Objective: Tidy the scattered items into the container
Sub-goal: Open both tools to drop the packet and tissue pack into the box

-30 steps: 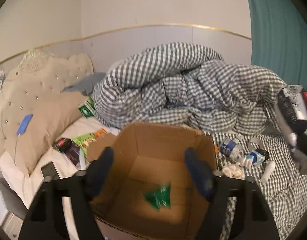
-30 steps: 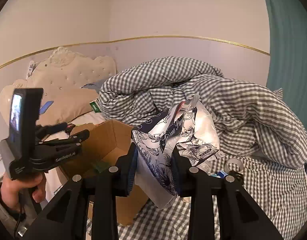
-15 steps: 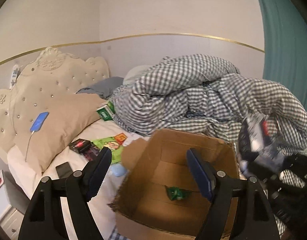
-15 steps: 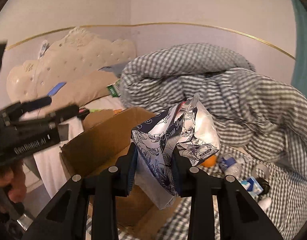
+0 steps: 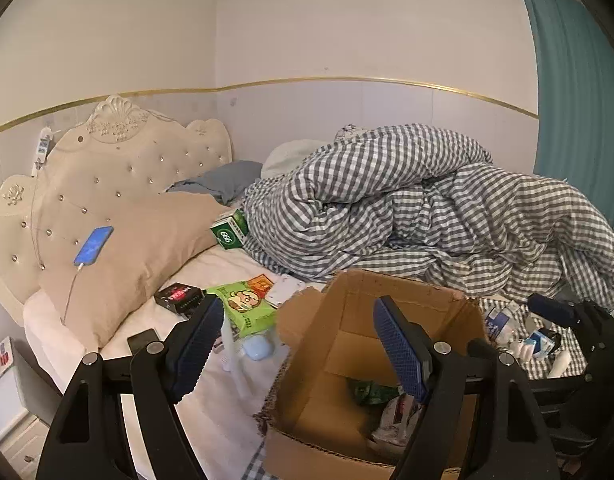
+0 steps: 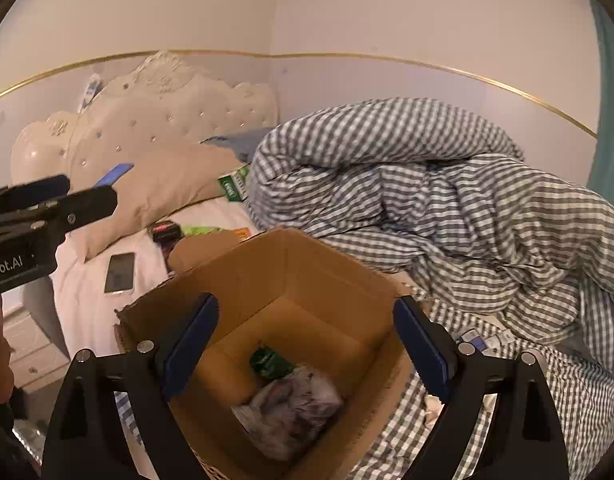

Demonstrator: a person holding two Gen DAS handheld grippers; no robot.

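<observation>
Right gripper (image 6: 305, 344): jaws spread wide, holding nothing, above the box
Left gripper (image 5: 297, 344): jaws apart, empty, over the box's left rim
Box (image 6: 267, 264): on the bed
Bag (image 6: 293, 408): crumpled on the box floor beside a green packet (image 6: 269, 362)
Scattered items (image 5: 523, 336): small bottles, possibly, right of the box

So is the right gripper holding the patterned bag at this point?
No, the right gripper is open and empty above the cardboard box, and the patterned bag lies inside.

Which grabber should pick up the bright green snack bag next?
Probably the left gripper. It is open, and the green snack bag lies on the white sheet just past its left finger. The right gripper, also open, hangs over the cardboard box.
</observation>
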